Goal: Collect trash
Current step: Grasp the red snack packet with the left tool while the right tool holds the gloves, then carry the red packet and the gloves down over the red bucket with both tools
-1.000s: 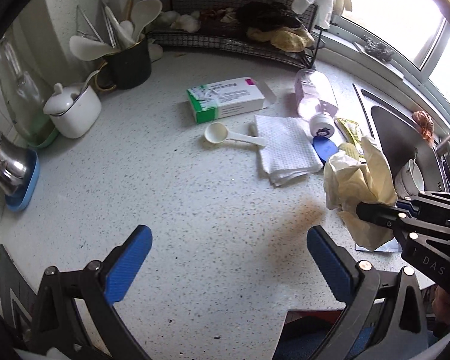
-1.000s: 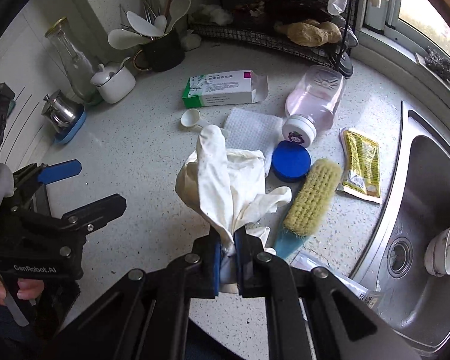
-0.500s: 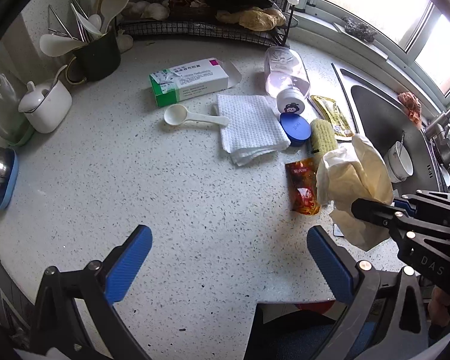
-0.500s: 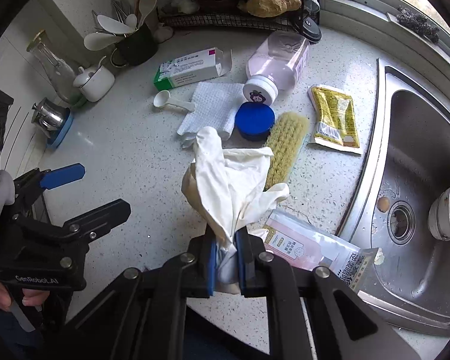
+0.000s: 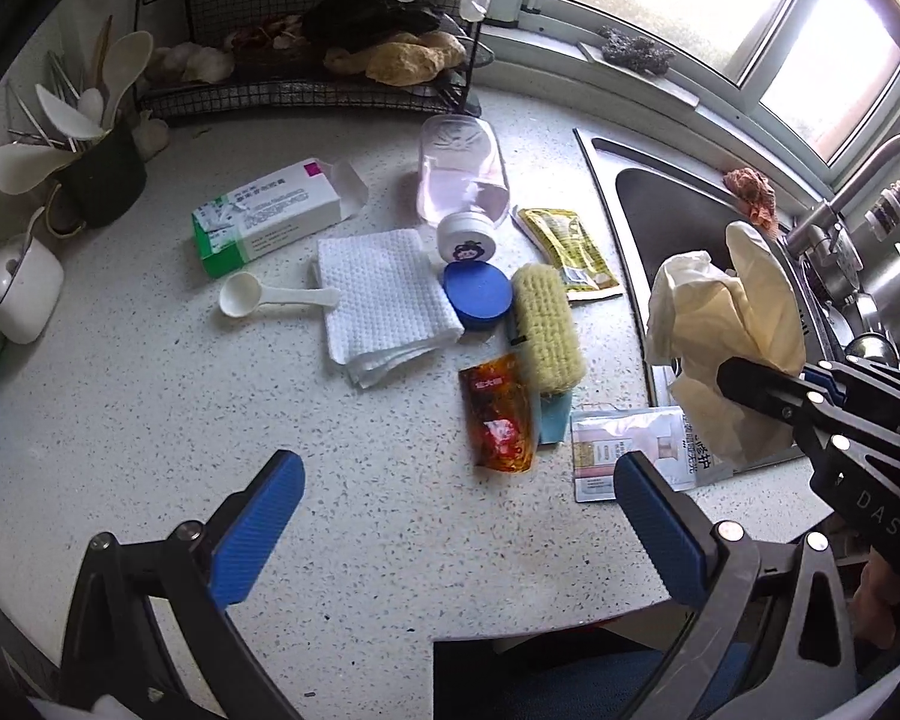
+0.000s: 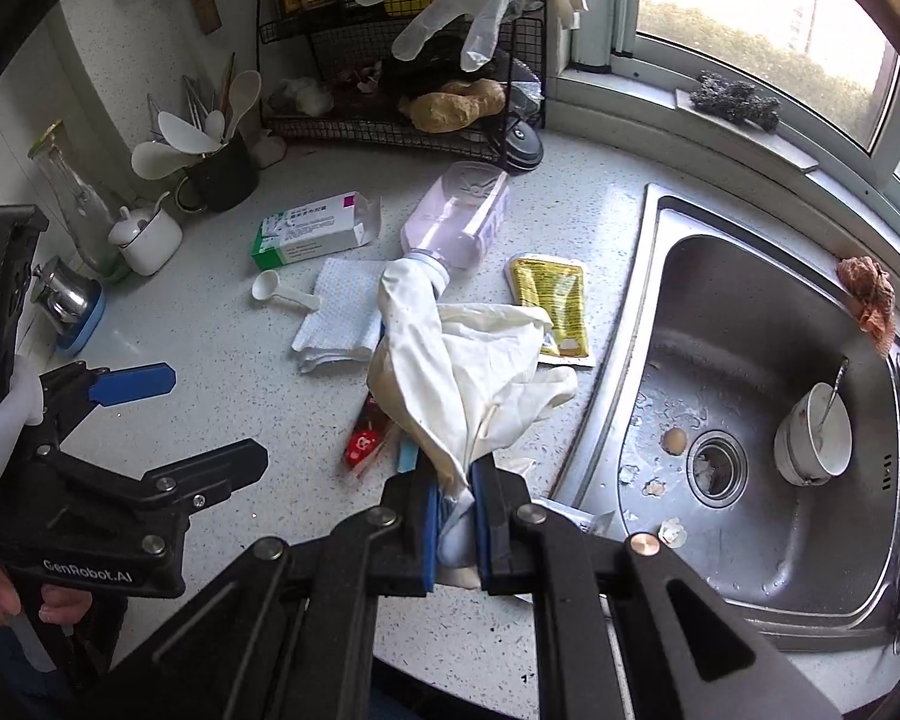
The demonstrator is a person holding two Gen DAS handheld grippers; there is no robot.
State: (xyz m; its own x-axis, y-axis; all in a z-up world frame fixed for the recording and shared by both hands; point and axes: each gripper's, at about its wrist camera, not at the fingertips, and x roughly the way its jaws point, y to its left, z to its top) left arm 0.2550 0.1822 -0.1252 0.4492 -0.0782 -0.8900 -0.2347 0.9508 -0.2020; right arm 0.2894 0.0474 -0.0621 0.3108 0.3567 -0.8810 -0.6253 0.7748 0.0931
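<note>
the desk (image 5: 150,420) is far from cleared, so i'd say the job has only just got going. the one piece plainly in hand is the crumpled pale glove (image 6: 468,372), pinched at its bottom between the closed jaws of the right gripper (image 6: 455,516) and held up off the desk near the edge of the sink (image 6: 750,528); no bin or bag shows in either view, so where it goes i can't tell. the left gripper (image 5: 450,522) hangs over bare speckled stone with its blue pads spread wide and nothing between them. of what is left, going by size: the pink bottle (image 5: 462,180) on its side near the wire rack, the green and white box (image 5: 267,213) with a flap open, the folded paper towel (image 5: 384,300), the yellow brush (image 5: 546,330), which may well be a keeper and not rubbish, the pale packet (image 5: 630,450) by the sink edge, the yellow packet (image 5: 570,246), the red sauce packet (image 5: 498,414), the blue lid (image 5: 477,297) and the small white scoop (image 5: 270,300). down in the sink there are bits that look like eggshell (image 6: 669,531) too. so one item lifted, the rest untouched as they lie, and the free gripper looks well placed for the red packet next.
</note>
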